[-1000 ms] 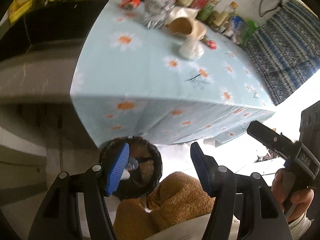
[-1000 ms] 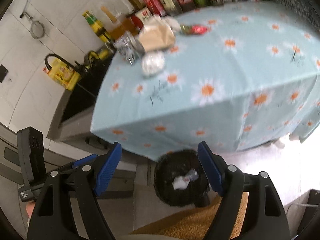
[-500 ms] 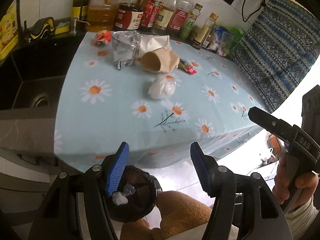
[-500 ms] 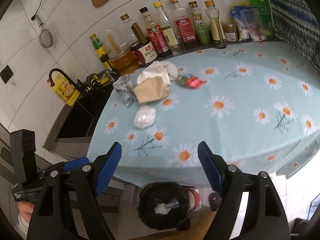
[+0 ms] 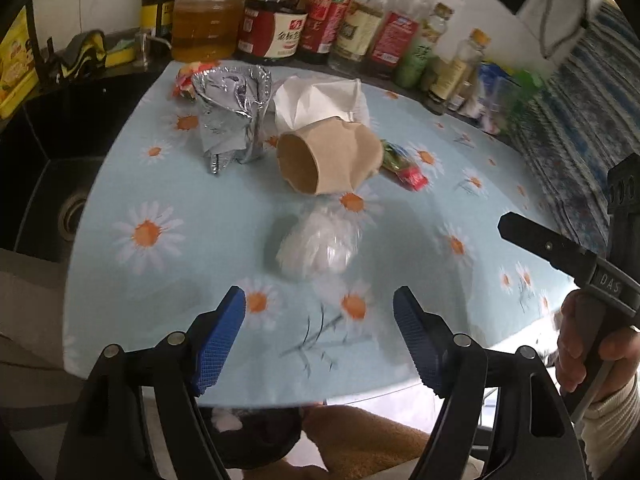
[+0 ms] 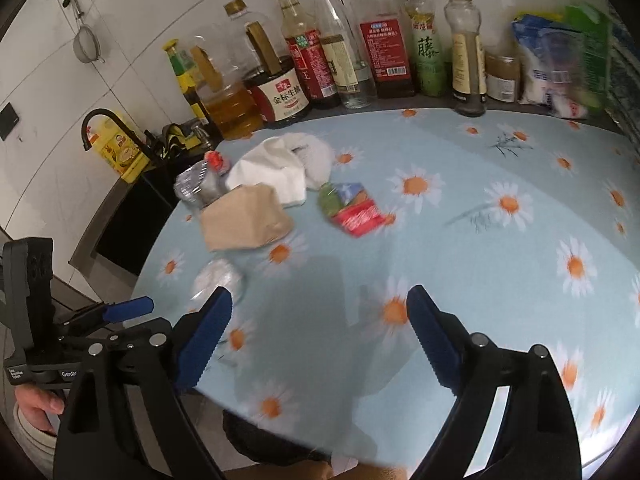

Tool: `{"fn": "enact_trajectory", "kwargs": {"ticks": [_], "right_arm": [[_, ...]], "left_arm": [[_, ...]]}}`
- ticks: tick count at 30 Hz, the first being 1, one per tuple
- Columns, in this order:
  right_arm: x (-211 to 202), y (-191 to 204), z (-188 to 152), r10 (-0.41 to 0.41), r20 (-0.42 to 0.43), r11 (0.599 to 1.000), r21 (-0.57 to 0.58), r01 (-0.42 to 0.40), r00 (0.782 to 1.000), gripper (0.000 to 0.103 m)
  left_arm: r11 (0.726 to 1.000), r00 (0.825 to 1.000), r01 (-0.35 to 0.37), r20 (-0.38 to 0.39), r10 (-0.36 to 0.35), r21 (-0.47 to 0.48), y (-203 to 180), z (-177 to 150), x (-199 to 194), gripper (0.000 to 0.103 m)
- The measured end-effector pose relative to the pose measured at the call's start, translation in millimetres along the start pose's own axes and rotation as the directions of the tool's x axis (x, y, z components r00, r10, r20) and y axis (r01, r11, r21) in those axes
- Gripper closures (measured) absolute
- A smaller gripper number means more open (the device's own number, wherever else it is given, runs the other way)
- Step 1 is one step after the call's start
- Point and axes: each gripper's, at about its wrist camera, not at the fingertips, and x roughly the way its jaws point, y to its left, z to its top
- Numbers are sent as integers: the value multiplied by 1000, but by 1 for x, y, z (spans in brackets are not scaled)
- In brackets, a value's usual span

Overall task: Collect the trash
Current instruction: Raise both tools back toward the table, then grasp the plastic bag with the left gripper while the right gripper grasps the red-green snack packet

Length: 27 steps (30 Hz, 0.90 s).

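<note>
Left wrist view: the left gripper point(image 5: 318, 328) is seen wide, jaws just opened further, nothing between them; a clear bag point(image 5: 316, 242) lies just ahead on the table point(image 5: 168, 200).
Right wrist view: the right gripper point(image 6: 320, 328) is likewise wide, jaws just opened further, empty; a red wrapper point(image 6: 358, 216) lies well ahead.

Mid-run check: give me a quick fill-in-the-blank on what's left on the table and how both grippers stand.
1. The left gripper is ____, with nothing between its pads.
2. The brown paper cup lies on its ____.
3. The piece of trash nearest the left gripper is the crumpled clear ____.
4. The daisy tablecloth is light ____.

Missing words: open; side; plastic bag; blue
</note>
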Motion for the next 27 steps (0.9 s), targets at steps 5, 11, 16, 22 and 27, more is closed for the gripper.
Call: {"fn": "enact_trajectory", "kwargs": {"ticks": [5,11,16,22,27], "right_arm": [[35,-20,30,32,-26,997,-65,-34,999,15],[77,-28,54,3,-88,991,-136,-15,996,15],[101,-29,61,10,-120,982,-185,-32,993,15],[110,-30,64,48,-110,980,-187,-68,993,22],[119,-27,68,41,-135,976,-204,-69,990,27]], "left_arm": [[997,997,-71,-23,71,-33,-5,15,26,29],[988,987,-156,-35,155,-22,-14,21,44,31],[983,983,-182,-39,181,-34,-16,22,57,40],[977,979,-204,-18,204,-62,-21,28,58,48],[974,976,-218,-9,218,-57,-24,27,54,50]]}}
